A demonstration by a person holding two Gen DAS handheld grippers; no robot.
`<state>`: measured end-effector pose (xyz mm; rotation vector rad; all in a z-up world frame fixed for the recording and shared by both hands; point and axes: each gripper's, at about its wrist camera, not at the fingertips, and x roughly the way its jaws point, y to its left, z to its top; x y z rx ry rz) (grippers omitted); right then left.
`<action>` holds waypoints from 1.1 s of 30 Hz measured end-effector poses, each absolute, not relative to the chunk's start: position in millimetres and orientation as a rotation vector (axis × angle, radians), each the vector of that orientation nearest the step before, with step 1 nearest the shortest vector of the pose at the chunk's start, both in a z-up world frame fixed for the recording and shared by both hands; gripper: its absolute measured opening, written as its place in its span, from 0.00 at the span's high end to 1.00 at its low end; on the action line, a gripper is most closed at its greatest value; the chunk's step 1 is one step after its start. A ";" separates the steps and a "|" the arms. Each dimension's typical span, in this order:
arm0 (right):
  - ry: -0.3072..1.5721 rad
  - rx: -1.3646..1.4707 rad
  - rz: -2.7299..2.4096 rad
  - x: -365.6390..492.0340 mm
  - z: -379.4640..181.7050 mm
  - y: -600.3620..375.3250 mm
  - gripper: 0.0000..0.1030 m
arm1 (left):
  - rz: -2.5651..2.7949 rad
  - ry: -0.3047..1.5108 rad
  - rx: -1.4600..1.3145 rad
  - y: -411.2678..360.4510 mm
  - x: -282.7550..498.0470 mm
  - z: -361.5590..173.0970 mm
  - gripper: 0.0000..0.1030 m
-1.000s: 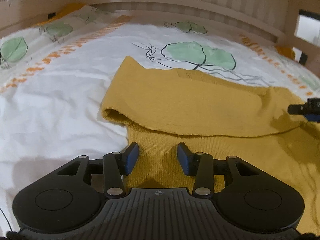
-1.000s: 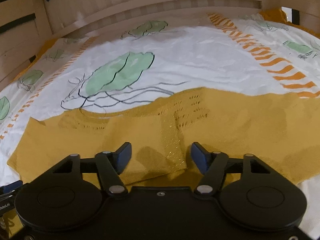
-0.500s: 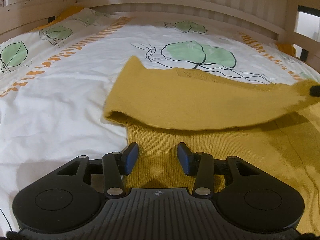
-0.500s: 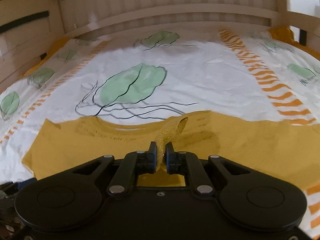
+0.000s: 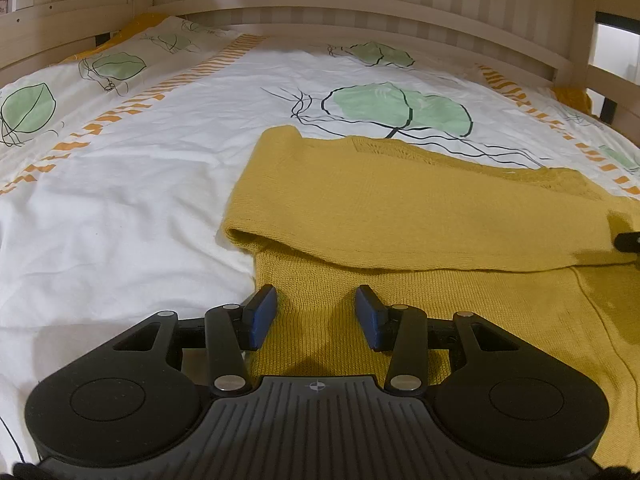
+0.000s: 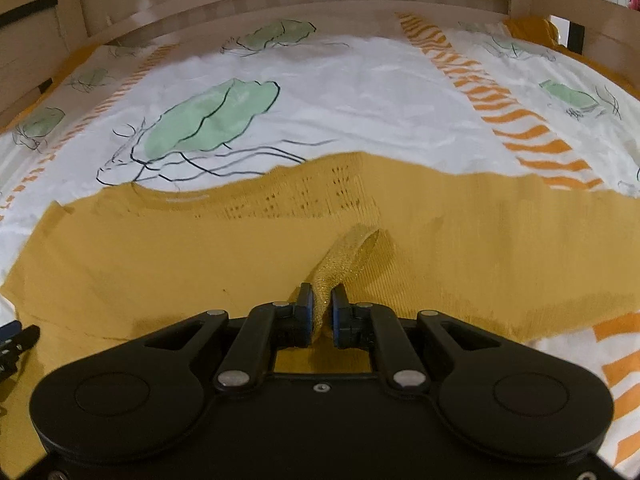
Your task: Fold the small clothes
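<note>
A mustard-yellow knit sweater [image 5: 400, 208] lies flat on the bed, with one sleeve folded across its body. My left gripper [image 5: 316, 312] rests low over the sweater's near part, jaws apart, and the fabric beneath is not pinched. My right gripper [image 6: 322, 304] is shut on a glittery gold cuff [image 6: 348, 256], which rises in a small loop from the sweater [image 6: 160, 248]. The right gripper's tip [image 5: 628, 240] shows at the right edge of the left wrist view. A bit of the left gripper [image 6: 16, 340] shows at the left edge of the right wrist view.
The bed cover [image 5: 120, 200] is white with green leaf prints and orange striped bands. A pale wooden rail [image 5: 360, 4] runs around the far side and both ends of the bed. Yellow cloth [image 6: 528, 28] pokes out at the far right corner.
My right gripper's jaws closed on the glittery cuff and drew it up into a loop. The folded sleeve's right end shifted with it. My left gripper stayed still.
</note>
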<state>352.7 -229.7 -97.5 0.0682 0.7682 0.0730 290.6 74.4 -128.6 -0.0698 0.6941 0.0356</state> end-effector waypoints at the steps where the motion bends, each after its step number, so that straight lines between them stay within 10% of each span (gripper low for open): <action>1: 0.766 0.068 0.071 351.7 -98.6 -230.8 0.84 | 0.036 0.694 -0.069 74.5 290.6 -128.4 0.58; 5: 0.758 0.095 0.078 346.9 -98.2 -237.4 0.77 | 0.038 0.694 -0.062 73.9 290.6 -127.6 0.58; 9: 0.743 0.096 0.071 338.7 -93.4 -246.5 0.49 | 0.037 0.694 -0.065 74.6 290.8 -127.2 0.58; 33: 0.710 0.251 -0.312 303.7 -66.0 -463.1 0.39 | 0.019 0.603 -0.039 22.1 270.0 -80.5 0.60</action>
